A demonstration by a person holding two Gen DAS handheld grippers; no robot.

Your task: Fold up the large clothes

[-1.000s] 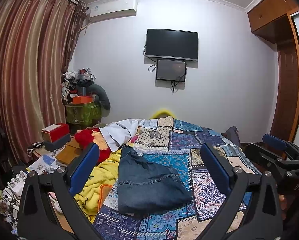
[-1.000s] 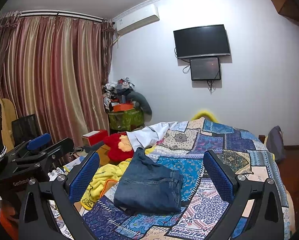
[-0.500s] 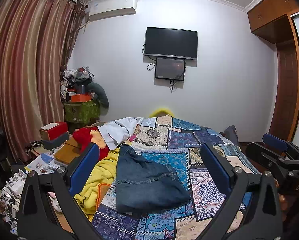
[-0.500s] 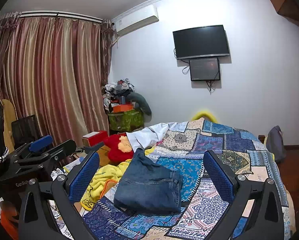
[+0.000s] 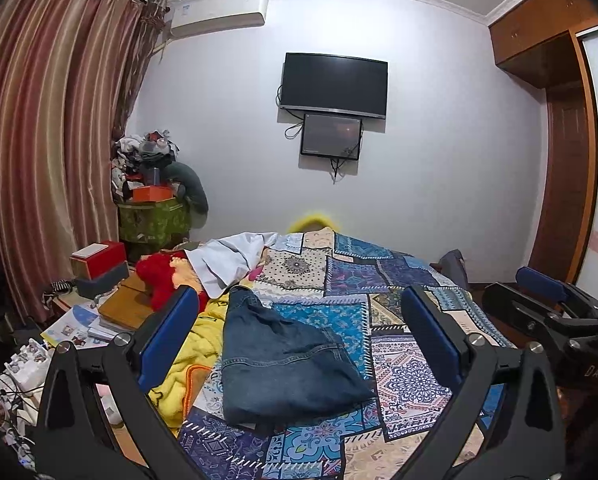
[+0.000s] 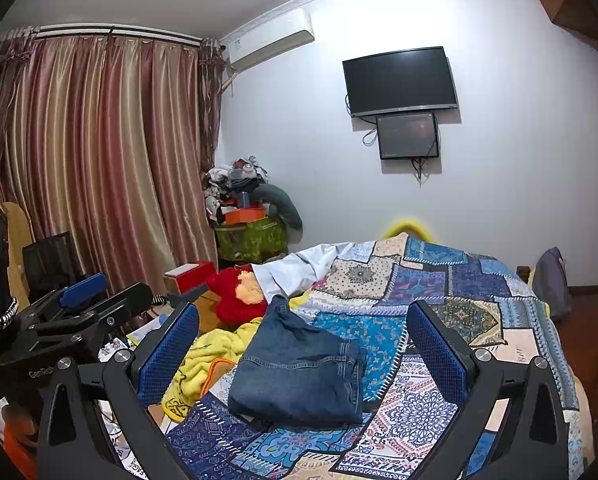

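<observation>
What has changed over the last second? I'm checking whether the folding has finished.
Almost nothing. The left claw drifted slightly, so its view shifted a little; nothing was grabbed or let go. The folded jeans lie in the same place on the patchwork quilt, beside the yellow blanket, and both claws, including the right claw, are open and empty above the bed.

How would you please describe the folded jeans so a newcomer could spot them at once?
Start at the bed's patchwork quilt. Near its front left part lies a folded bundle of dark blue denim jeans, beside a crumpled yellow blanket. It alone is plain, stitched denim.
</observation>
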